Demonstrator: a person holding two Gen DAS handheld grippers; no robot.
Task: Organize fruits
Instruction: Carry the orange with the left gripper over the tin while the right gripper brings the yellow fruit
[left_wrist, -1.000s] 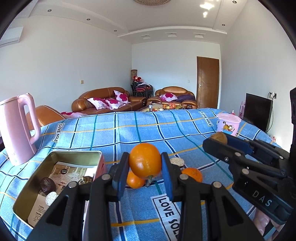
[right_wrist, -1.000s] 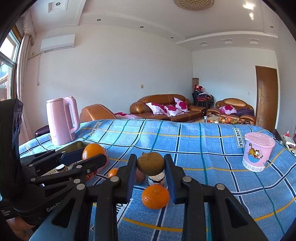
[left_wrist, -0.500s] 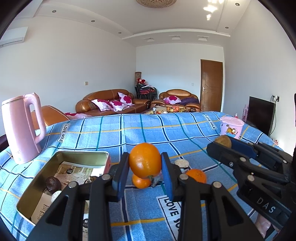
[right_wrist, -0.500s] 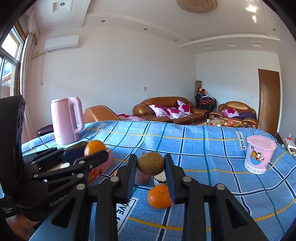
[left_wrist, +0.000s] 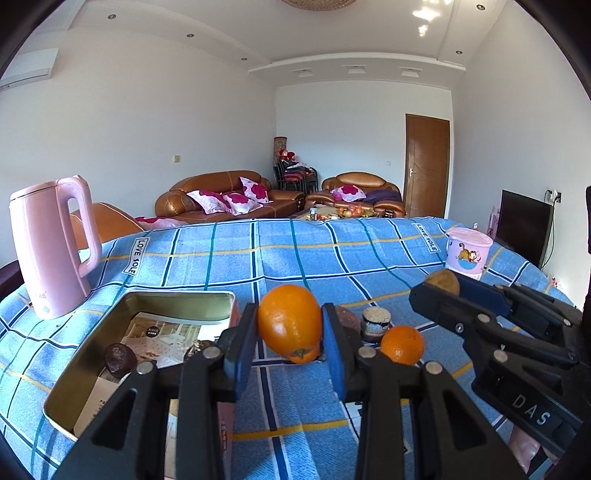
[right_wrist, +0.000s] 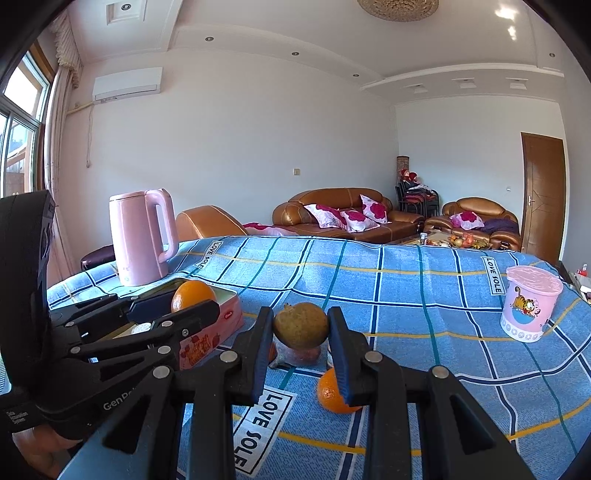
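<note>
My left gripper (left_wrist: 290, 328) is shut on a large orange (left_wrist: 289, 320), held above the blue checked cloth just right of the open metal tin (left_wrist: 74, 380). My right gripper (right_wrist: 301, 332) is shut on a brown kiwi-like fruit (right_wrist: 301, 325), held above the cloth. The kiwi also shows in the left wrist view (left_wrist: 443, 282), and the held orange in the right wrist view (right_wrist: 192, 295). Loose on the cloth are a small orange (left_wrist: 402, 344), which also shows in the right wrist view (right_wrist: 332, 397), another small orange (left_wrist: 303, 355) partly hidden behind the held one, and a reddish fruit (right_wrist: 299, 354).
A pink kettle (left_wrist: 51, 247) stands at the far left. A pink lidded cup (left_wrist: 467, 253) stands at the far right. The tin holds a paper, a dark round fruit (left_wrist: 119, 360) and small items. A small jar (left_wrist: 376, 324) sits among the fruits.
Both grippers have lowered and drawn back slightly with their fruits still held. The tin and table fruits appear a little higher and closer in view.
</note>
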